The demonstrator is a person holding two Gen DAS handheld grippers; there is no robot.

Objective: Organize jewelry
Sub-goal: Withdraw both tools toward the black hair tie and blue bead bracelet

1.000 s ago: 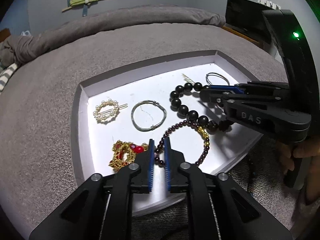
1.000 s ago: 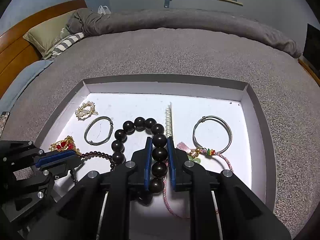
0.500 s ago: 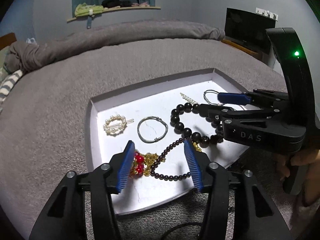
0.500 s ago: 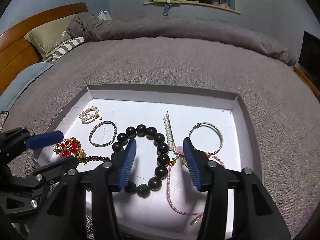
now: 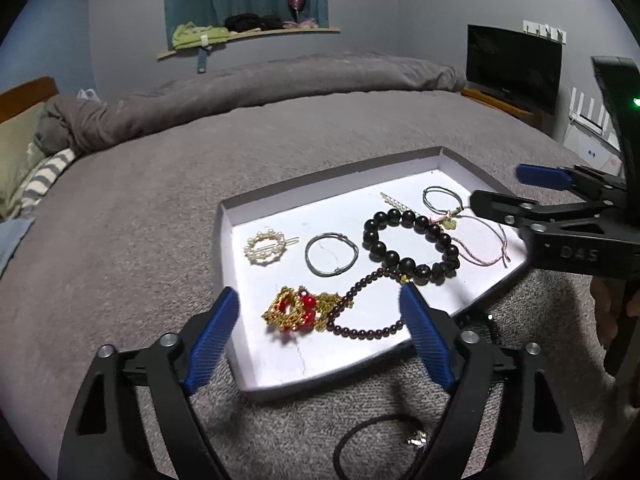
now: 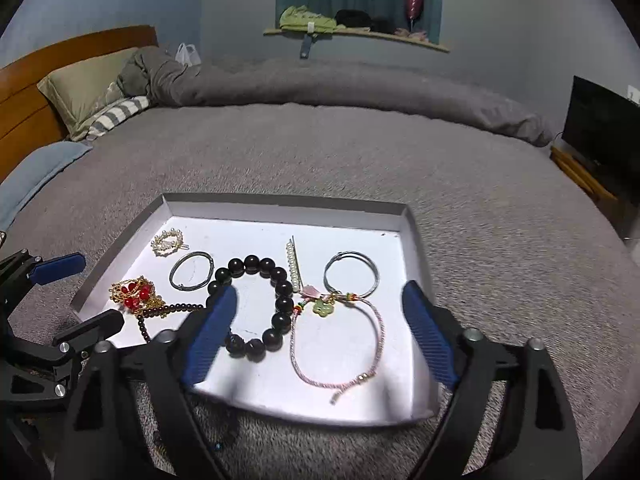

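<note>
On a grey bedspread (image 6: 360,152) in a bedroom with a window shelf (image 6: 356,36) and a dark screen (image 5: 514,66), a white tray (image 6: 288,205) holds the jewelry. Both grippers hover above its near edge, jaws spread wide, holding nothing. Between the left gripper (image 5: 322,332) fingers lie the gold-and-red brooch (image 5: 294,310) and small-bead bracelet (image 5: 360,330). Ahead of the right gripper (image 6: 320,330) lie the large black bead bracelet (image 6: 252,306) and pink cord bracelet (image 6: 340,340). 1 second ago each gripper pinched its bracelet; both have since let go and pulled back.
</note>
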